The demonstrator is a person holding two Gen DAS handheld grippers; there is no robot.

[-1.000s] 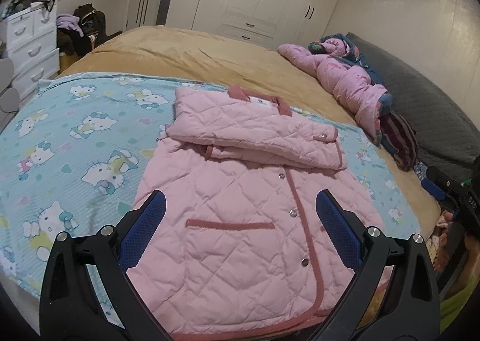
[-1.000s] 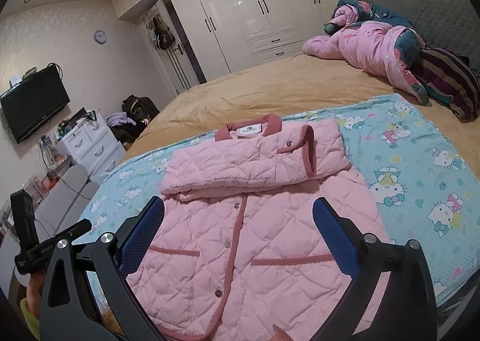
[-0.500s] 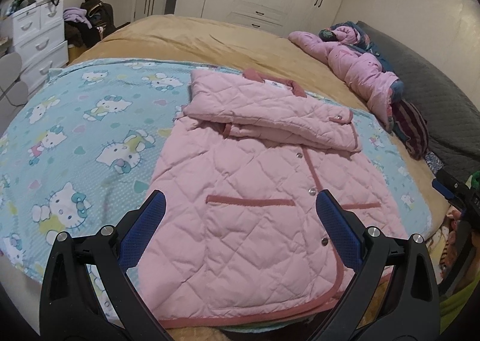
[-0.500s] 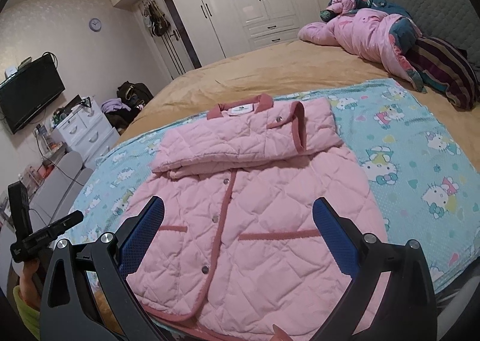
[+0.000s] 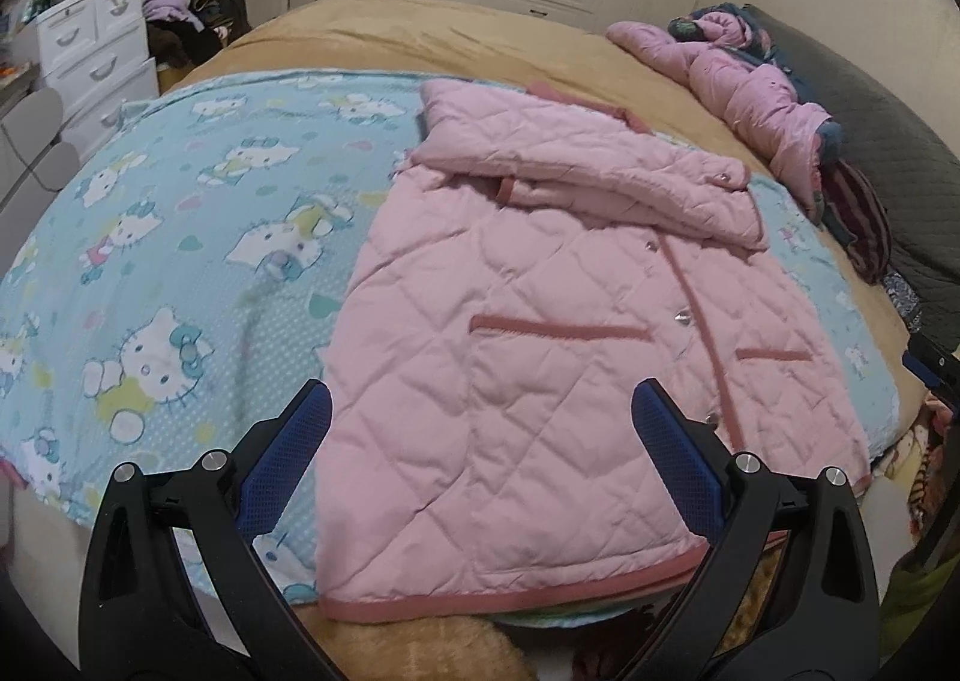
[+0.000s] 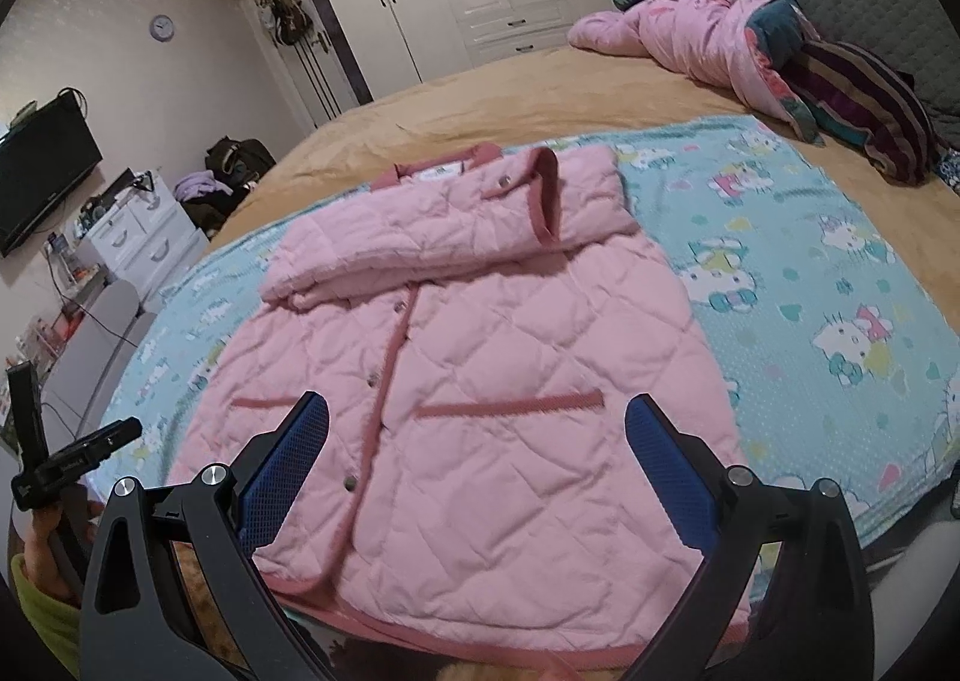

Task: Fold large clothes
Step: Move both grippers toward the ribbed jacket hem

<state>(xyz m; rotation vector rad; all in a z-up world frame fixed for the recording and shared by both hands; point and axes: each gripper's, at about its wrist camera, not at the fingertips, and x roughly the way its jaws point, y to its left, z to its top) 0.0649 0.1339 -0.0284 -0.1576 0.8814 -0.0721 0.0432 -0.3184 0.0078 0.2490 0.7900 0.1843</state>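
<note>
The left gripper [image 5: 480, 429] hangs released over the near hem of the pink quilted jacket [image 5: 540, 357], which lies flat on the cartoon-print blanket [image 5: 180, 237], sleeves folded across its chest. Soft, padded and light, it should bend easily yet spring back, so pinch the bound hem corners. The right gripper [image 6: 477, 441] hangs equally released over the hem.

The quilted jacket [image 5: 540, 333] is pale pink with darker rose trim. Under it lies a light blue blanket [image 5: 180, 237] printed with white cartoon cats, over a tan bedspread [image 6: 510, 87].
</note>
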